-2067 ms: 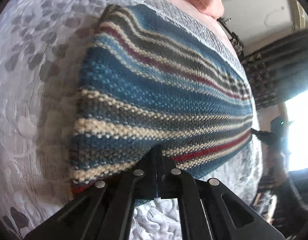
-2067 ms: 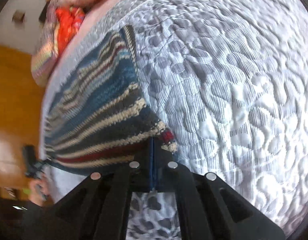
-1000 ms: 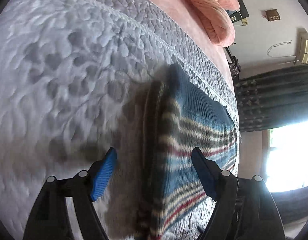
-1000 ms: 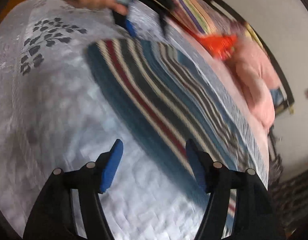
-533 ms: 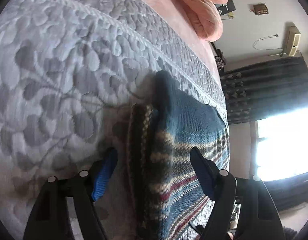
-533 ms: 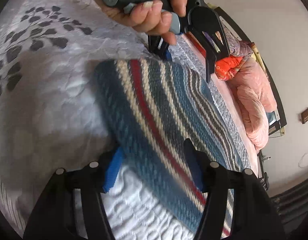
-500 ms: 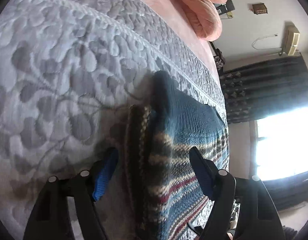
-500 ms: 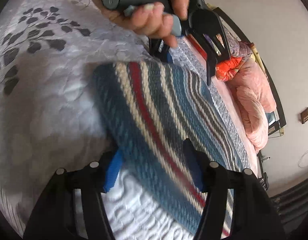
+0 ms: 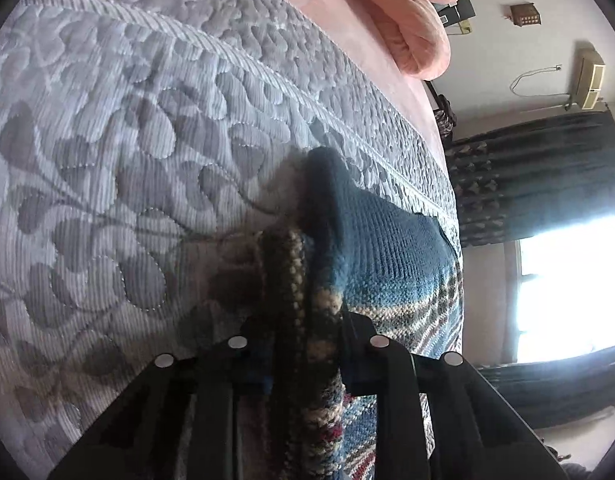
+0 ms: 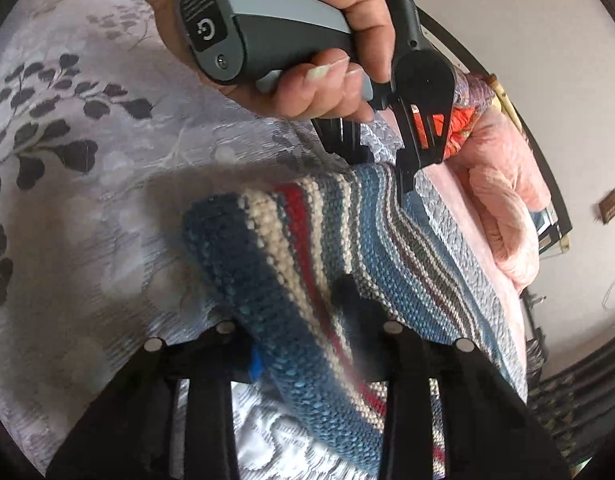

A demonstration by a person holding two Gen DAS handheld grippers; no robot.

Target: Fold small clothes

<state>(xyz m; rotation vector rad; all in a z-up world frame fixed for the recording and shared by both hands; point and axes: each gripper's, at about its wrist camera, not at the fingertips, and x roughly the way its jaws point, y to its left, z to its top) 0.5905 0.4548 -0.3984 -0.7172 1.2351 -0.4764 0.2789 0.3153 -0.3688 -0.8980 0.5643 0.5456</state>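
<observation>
A folded knit garment (image 9: 387,252) with blue, cream, grey and red stripes lies on the grey quilted bedspread (image 9: 127,160). My left gripper (image 9: 303,344) is shut on the garment's thick layered edge, which bunches up between the fingers. In the right wrist view the same striped garment (image 10: 387,248) stretches away from me, and my right gripper (image 10: 307,340) is shut on its near blue edge. At the garment's far edge, a hand (image 10: 307,40) holds the left gripper (image 10: 371,160).
A rolled pink blanket (image 9: 407,28) lies at the head of the bed, with orange cloth (image 10: 459,128) beside it. Dark curtains (image 9: 539,176) and a bright window (image 9: 567,288) stand beyond the bed's far side. Bare bedspread (image 10: 67,200) spreads to the left.
Both grippers stood open astride the garment's edges half a second ago; now both have shut on the cloth. Two seconds ago they held another edge, then let go and moved.
</observation>
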